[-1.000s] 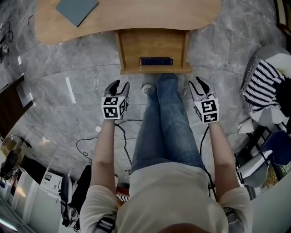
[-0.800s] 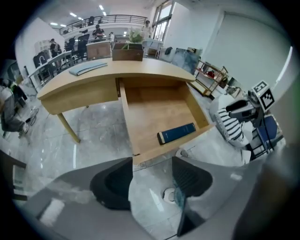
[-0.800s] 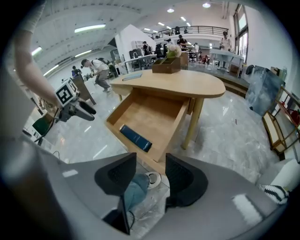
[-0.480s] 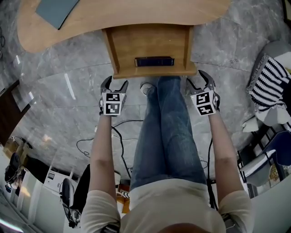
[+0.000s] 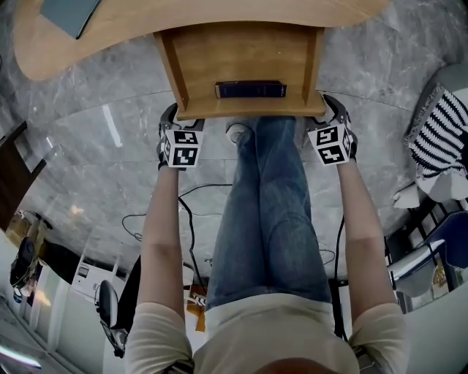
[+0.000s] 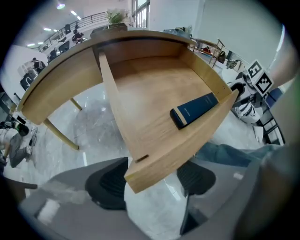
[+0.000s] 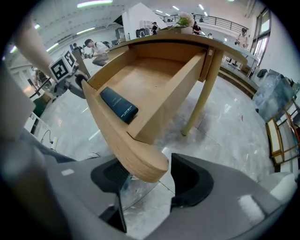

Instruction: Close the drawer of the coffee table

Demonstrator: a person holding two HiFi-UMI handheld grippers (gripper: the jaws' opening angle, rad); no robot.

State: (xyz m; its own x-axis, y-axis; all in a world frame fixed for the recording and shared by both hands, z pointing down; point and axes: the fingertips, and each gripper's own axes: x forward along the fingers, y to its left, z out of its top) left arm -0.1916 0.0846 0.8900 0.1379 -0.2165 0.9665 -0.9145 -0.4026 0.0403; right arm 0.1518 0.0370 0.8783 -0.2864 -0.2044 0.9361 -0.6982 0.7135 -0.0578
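Observation:
The wooden drawer (image 5: 241,62) stands pulled out from the coffee table (image 5: 110,33), with a dark blue box (image 5: 250,89) lying against its front board. My left gripper (image 5: 180,120) is at the front board's left corner and my right gripper (image 5: 330,118) is at its right corner. In the left gripper view the jaws are opening around the board's corner (image 6: 140,171), and the pads (image 6: 108,187) stand clear of it. The right gripper's (image 7: 150,180) jaws are also opening, with the rounded corner (image 7: 145,168) between them. The box (image 6: 194,110) (image 7: 119,105) shows in both gripper views.
The person's legs in jeans (image 5: 270,197) and a shoe (image 5: 238,134) are under the drawer front, between my grippers. Cables (image 5: 190,208) trail on the marble floor. A striped cloth (image 5: 439,135) lies at the right. A grey-blue book (image 5: 66,11) rests on the table. A table leg (image 7: 201,98) stands to the right.
Both grippers have dropped and moved up to the drawer front's two corners. Their jaws have spread from nearly shut to wide. The drawer looks larger in the head view.

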